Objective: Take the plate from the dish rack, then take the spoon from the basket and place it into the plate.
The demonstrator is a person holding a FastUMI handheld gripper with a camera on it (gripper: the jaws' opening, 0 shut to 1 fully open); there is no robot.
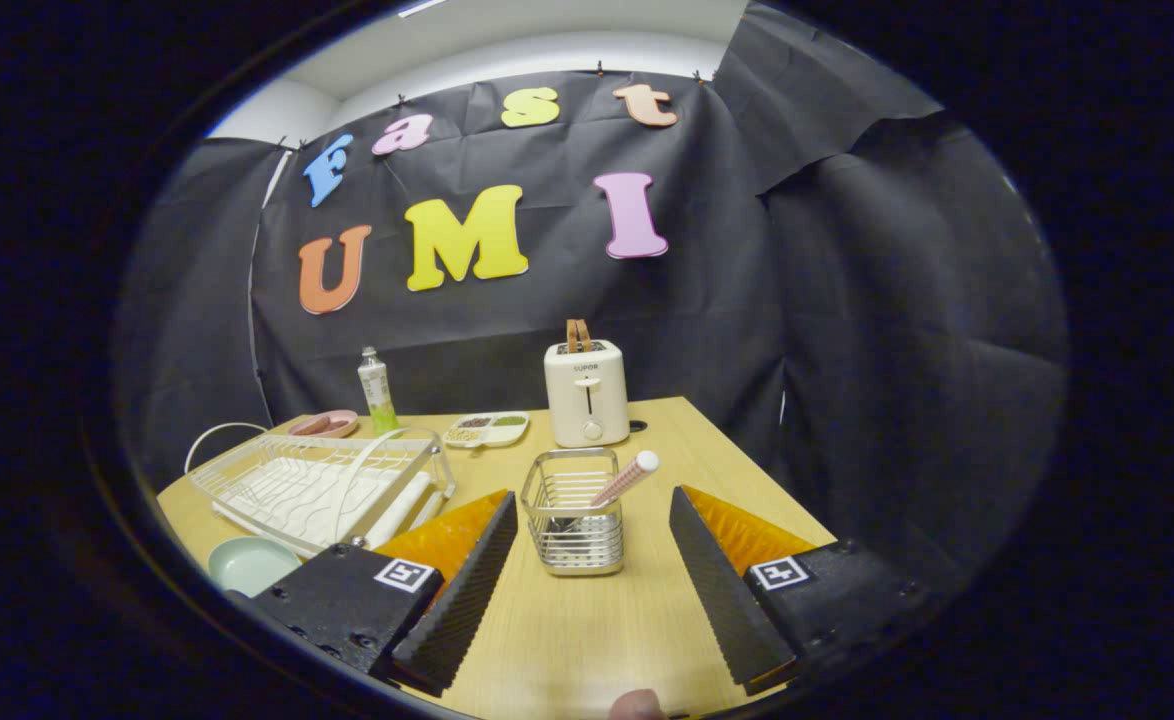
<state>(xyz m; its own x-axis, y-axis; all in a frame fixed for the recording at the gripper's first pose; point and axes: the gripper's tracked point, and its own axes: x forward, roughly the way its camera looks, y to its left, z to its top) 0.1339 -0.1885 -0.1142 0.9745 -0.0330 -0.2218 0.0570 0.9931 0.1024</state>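
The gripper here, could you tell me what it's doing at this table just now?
A person is holding the gripper with its fingers open and nothing between them, aimed at the wire basket just ahead. The spoon stands in the basket, handle leaning out. The pale green plate already lies on the wooden table, in front of the dish rack. So the plate step looks done, and the spoon is likely next.
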